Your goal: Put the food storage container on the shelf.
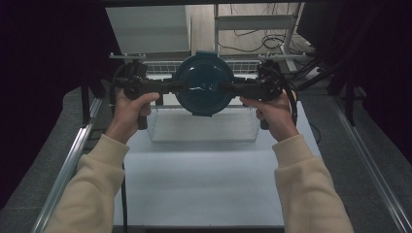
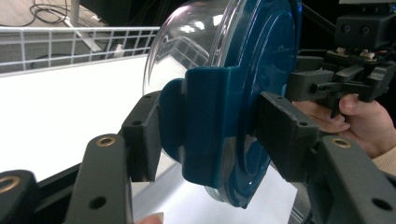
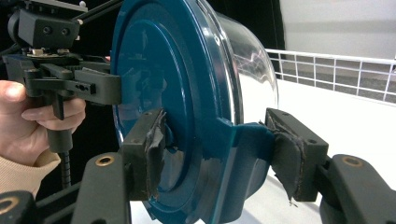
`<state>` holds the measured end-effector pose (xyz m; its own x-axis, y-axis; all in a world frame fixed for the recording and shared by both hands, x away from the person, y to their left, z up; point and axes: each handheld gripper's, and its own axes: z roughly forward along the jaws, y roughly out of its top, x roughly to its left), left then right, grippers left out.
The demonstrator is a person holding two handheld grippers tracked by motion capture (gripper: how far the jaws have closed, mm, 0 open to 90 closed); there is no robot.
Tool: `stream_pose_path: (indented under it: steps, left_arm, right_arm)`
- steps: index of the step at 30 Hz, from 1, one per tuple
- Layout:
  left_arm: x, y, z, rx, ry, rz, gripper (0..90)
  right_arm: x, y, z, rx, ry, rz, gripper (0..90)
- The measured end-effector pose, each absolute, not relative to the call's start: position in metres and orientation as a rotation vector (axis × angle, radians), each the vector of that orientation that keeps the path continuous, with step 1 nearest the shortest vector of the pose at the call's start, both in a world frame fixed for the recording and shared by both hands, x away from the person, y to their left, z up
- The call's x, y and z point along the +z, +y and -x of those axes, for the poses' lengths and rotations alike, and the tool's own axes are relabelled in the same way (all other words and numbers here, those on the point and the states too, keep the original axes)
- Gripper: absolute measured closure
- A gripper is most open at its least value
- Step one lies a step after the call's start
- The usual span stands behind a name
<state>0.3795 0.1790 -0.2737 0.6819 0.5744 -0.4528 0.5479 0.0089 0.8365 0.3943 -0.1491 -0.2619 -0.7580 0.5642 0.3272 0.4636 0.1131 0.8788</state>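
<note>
Your left gripper (image 1: pixel 171 88) and right gripper (image 1: pixel 232 88) each pinch a side clip of the teal-lidded clear container (image 1: pixel 204 83), jaws pressed onto lid and latch. You hold the container on edge between them, lid toward you, above the wire basket (image 1: pixel 204 127) on the white table (image 1: pixel 204 184).

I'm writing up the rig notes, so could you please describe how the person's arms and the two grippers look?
Both arms wear cream long sleeves with ribbed cuffs. The left gripper and right gripper are matte black, with angular linkage arms carrying brass-coloured rivets and blocky jaws. The right gripper's pads are frayed and torn at the edges. A black cable loops from the right gripper.
</note>
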Motion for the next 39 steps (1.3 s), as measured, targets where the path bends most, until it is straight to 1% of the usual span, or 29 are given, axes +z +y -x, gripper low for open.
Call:
stream_pose_path:
  steps: [6,12,18,24,26,28,32,36,39]
  left_arm:
    - [-0.282,0.183,-0.403,-0.01,0.964,-1.616,42.9]
    - [-0.299,0.185,-0.424,-0.075,1.024,-1.604,42.7]
    - [-0.314,0.183,-0.446,-0.11,1.07,-1.625,41.8]
    - [-0.323,0.184,-0.461,-0.158,1.123,-1.542,41.3]
    - [-0.327,0.182,-0.466,-0.174,1.146,-1.517,40.4]
    - [-0.331,0.181,-0.472,-0.21,1.171,-1.496,38.5]
    - [-0.343,0.185,-0.484,-0.288,1.197,-1.444,36.6]
    - [-0.351,0.184,-0.491,-0.326,1.226,-1.406,33.8]
    - [-0.352,0.184,-0.491,-0.32,1.216,-1.399,32.8]
  right_arm:
    - [-0.267,-0.146,-0.418,1.739,2.291,-1.107,40.4]
    - [-0.282,-0.143,-0.44,1.715,2.33,-1.201,40.4]
    - [-0.297,-0.142,-0.461,1.681,2.363,-1.286,40.2]
    - [-0.307,-0.144,-0.479,1.753,2.305,-1.421,39.5]
    - [-0.309,-0.143,-0.483,1.755,2.292,-1.462,36.4]
    - [-0.312,-0.142,-0.486,1.75,2.275,-1.503,34.6]
    - [-0.319,-0.142,-0.495,1.787,2.215,-1.64,34.4]
    - [-0.326,-0.142,-0.501,1.817,2.15,-1.747,33.8]
    - [-0.329,-0.142,-0.503,1.831,2.136,-1.759,34.0]
